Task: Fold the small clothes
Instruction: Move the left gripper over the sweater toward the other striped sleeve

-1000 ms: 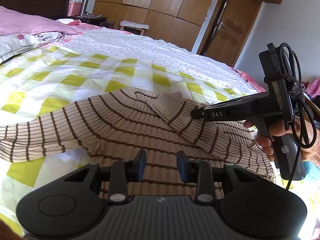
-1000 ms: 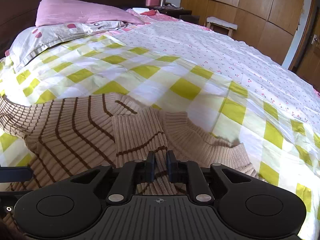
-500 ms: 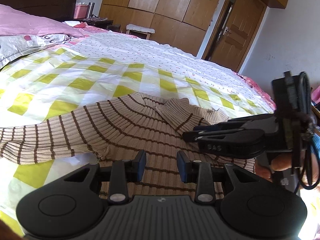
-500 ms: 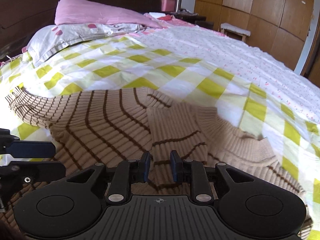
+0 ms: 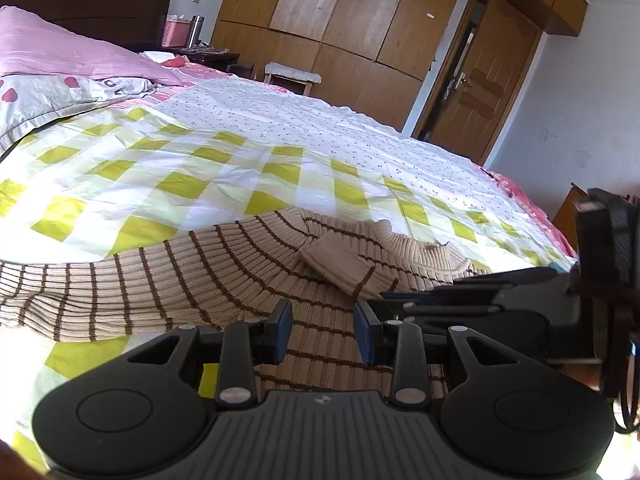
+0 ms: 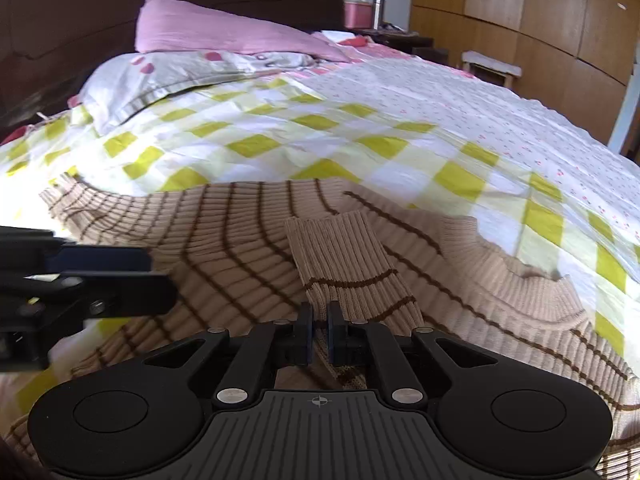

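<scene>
Striped sweater point(image 5: 240, 276) lengthwise across bed, left gripper point(image 5: 323, 332) apart, right gripper point(image 6: 318, 334) seemingly clamped on folded sleeve point(image 6: 340, 264).

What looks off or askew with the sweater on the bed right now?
Nothing damaged. The striped sweater lies rumpled on the checked bedspread, one sleeve folded diagonally across its body.

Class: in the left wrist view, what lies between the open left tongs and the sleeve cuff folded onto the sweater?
Only the striped sweater body lies between the left tongs and the cuff.
</scene>
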`<state>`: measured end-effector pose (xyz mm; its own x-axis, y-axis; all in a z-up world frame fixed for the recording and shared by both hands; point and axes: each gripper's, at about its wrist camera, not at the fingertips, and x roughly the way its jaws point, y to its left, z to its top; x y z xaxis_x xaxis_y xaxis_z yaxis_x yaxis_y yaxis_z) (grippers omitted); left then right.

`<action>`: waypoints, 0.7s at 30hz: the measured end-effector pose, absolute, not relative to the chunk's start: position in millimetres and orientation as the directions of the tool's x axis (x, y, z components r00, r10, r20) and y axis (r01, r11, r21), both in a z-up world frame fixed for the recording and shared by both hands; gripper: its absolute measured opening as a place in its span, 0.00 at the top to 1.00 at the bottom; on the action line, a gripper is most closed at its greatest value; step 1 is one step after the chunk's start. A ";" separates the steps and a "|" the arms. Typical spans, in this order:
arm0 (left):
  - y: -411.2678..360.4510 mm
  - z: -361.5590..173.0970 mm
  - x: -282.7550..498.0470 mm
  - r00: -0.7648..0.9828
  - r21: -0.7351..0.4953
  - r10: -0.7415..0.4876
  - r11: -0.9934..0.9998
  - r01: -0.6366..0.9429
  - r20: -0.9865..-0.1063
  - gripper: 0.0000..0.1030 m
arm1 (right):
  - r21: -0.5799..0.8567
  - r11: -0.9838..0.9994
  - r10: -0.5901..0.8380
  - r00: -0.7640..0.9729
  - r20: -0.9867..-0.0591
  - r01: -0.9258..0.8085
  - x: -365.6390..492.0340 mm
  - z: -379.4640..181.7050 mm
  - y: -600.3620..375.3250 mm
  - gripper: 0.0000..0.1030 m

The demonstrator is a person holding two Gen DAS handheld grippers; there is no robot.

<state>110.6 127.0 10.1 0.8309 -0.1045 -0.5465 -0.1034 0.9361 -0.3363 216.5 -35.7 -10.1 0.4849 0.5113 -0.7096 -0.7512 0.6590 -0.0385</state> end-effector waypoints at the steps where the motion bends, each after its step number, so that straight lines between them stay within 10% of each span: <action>1: 128.5 10.1 110.5 0.833 -0.339 -0.101 0.934 -0.108 -0.545 0.62 | -0.035 0.630 0.531 0.464 -0.709 -0.776 209.1 -11.0 -34.2 0.93; 21: 79.7 -4.2 154.2 0.814 -0.308 -0.154 0.951 -0.032 -0.560 0.62 | 0.021 0.882 0.358 0.640 -0.679 -0.471 206.8 -5.1 -185.4 0.80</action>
<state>154.2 79.7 -4.2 0.8137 -0.1544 -0.5604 -0.0315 0.9509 -0.3078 206.8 -185.4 -5.1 0.6404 0.3583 -0.6793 -0.4711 0.8818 0.0210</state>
